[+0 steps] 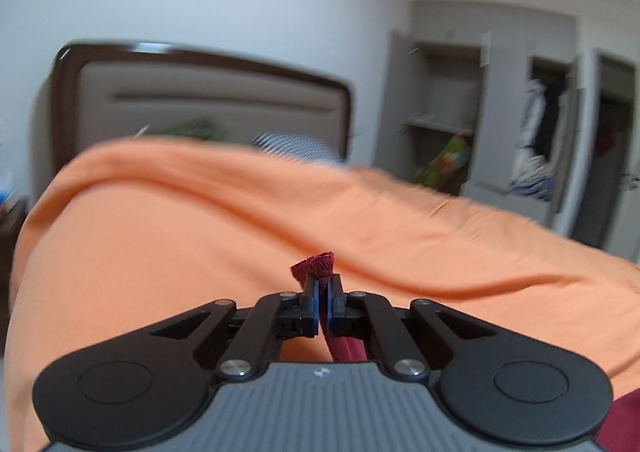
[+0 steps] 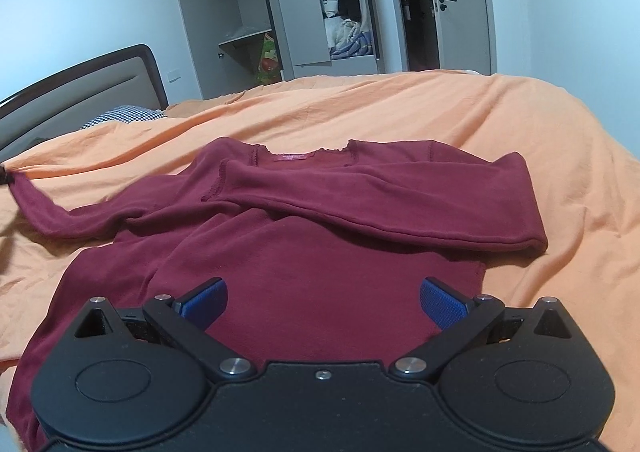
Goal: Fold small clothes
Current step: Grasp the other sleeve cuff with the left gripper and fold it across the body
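Note:
A dark red long-sleeved top (image 2: 304, 264) lies flat on the orange bedcover (image 2: 540, 140), neck towards the far side. Its right sleeve (image 2: 380, 200) is folded across the chest. Its left sleeve (image 2: 52, 212) stretches out to the left, and its cuff is held at the frame edge by my left gripper (image 2: 3, 175). In the left wrist view my left gripper (image 1: 322, 284) is shut on that red cuff (image 1: 314, 266), with cloth trailing under the jaws. My right gripper (image 2: 322, 296) hovers open over the top's lower body, its blue pads (image 2: 204, 298) wide apart with nothing between them.
A dark-framed padded headboard (image 1: 208, 92) stands at the bed's head, with a checked pillow (image 2: 120, 116) below it. Grey wardrobes (image 2: 288, 8) with open doors and hanging clothes line the far wall, beside an open doorway (image 2: 416, 0). Orange bedcover (image 1: 160, 212) spreads around the top.

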Demonstrator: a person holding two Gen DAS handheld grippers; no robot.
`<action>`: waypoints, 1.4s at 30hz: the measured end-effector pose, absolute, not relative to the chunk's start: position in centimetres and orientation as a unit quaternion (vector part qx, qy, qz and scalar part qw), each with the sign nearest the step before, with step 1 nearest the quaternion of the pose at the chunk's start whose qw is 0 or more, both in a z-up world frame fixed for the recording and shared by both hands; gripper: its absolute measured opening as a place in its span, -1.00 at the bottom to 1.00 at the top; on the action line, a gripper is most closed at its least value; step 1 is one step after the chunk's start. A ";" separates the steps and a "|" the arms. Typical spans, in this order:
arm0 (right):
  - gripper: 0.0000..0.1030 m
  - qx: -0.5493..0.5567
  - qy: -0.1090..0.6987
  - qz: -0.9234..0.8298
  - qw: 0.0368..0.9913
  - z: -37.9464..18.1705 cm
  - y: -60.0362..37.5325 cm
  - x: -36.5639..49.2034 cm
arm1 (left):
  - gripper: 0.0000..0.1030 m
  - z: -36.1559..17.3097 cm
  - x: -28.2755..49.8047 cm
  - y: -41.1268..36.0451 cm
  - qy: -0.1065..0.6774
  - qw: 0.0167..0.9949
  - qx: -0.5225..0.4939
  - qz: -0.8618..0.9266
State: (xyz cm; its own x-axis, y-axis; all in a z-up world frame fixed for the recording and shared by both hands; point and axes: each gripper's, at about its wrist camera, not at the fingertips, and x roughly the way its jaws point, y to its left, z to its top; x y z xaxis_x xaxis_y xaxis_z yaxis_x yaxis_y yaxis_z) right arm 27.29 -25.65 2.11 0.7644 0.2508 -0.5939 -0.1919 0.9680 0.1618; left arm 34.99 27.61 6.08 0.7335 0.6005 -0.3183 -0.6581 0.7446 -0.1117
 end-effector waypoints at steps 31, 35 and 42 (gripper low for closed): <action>0.99 0.107 0.295 0.029 0.949 2.3 -35.5 23.9 | -0.95 1.3 46.4 -15.4 0.135 0.979 0.060 -0.142; 0.99 0.123 0.303 0.007 0.945 1.6 -36.8 23.3 | -0.93 -2.2 46.8 -16.2 0.182 0.967 0.060 -0.167; 0.99 0.136 0.310 -0.002 0.941 0.8 -37.0 23.2 | -0.15 -4.0 45.5 -13.6 0.227 0.955 0.030 -0.189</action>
